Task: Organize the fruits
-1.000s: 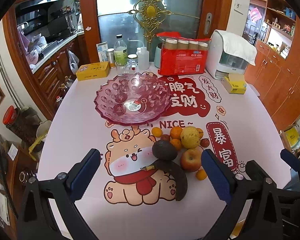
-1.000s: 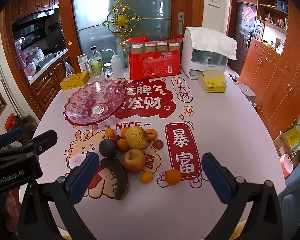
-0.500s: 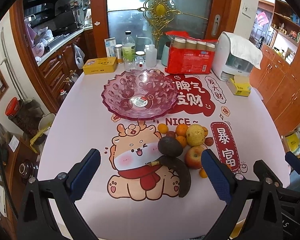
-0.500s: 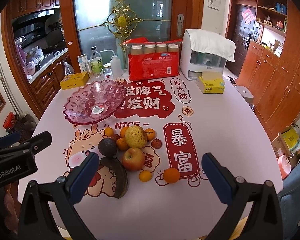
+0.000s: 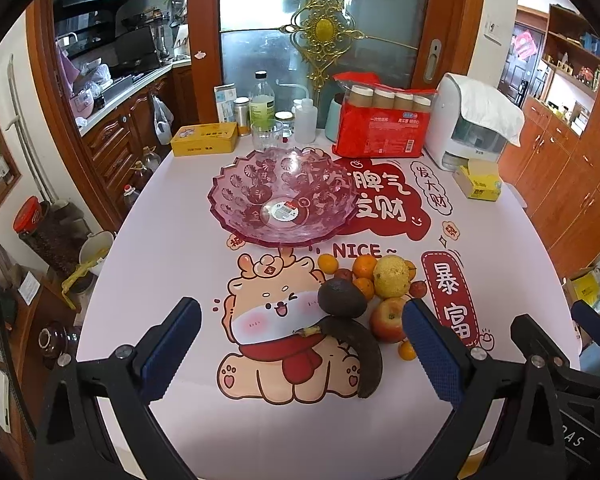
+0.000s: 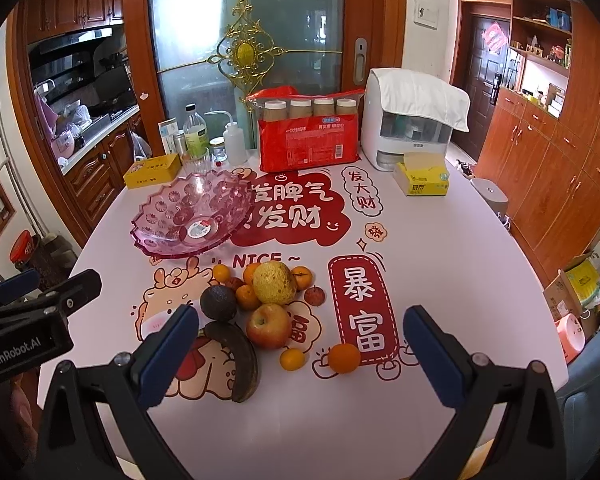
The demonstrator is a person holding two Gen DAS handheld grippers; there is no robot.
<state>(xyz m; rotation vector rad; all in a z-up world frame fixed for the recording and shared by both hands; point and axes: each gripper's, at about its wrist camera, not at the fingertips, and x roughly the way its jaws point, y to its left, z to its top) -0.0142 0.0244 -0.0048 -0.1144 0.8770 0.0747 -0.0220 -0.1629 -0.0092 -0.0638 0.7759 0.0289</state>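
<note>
Both tongs, left (image 5: pixel 300 344) and right (image 6: pixel 300 344), gape apart and empty above the fruit pile (image 6: pixel 266 304) near the pink bowl (image 6: pixel 192 216).

Table: white top (image 6: pixel 440 248) with red cartoon print.
Centre-left: empty pink glass bowl (image 6: pixel 172 216).
Near edge: fruit pile (image 6: pixel 268 300).
Back: red cup pack (image 6: pixel 308 140), yellow tin (image 6: pixel 152 170).

The left gripper (image 5: pixel 300 344) hangs above the table (image 5: pixel 180 208), jaws wide apart. Beyond it, the fruit pile (image 5: pixel 364 292) lies near the pink bowl (image 5: pixel 236 200), which holds no fruit.
</note>
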